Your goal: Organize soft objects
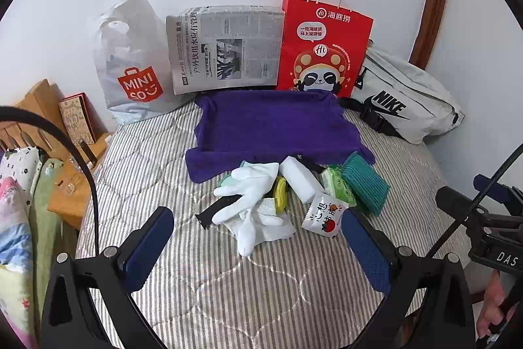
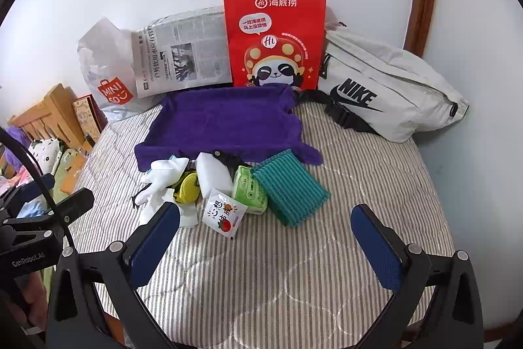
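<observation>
A pile of soft items lies on the striped bed in front of a purple fabric tray (image 1: 271, 126) (image 2: 225, 120). It holds white gloves (image 1: 251, 195) (image 2: 163, 175), a white sponge block (image 1: 299, 179) (image 2: 212, 175), a green wipes pack (image 1: 336, 187) (image 2: 250, 190), a teal ribbed cloth (image 1: 364, 183) (image 2: 289, 188), a white snack packet (image 1: 323, 215) (image 2: 224, 213) and a yellow item (image 1: 280, 197) (image 2: 188, 187). My left gripper (image 1: 256, 221) hovers open just short of the gloves. My right gripper (image 2: 266, 219) hangs open near the packet and teal cloth. Neither holds anything.
Against the wall stand a Miniso plastic bag (image 1: 130, 71), a newspaper-wrapped box (image 1: 225, 48), a red paper bag (image 1: 323, 48) and a white Nike pouch (image 1: 405, 100). A wooden headboard and nightstand (image 1: 65, 185) sit left of the bed. The other gripper shows at each view's side.
</observation>
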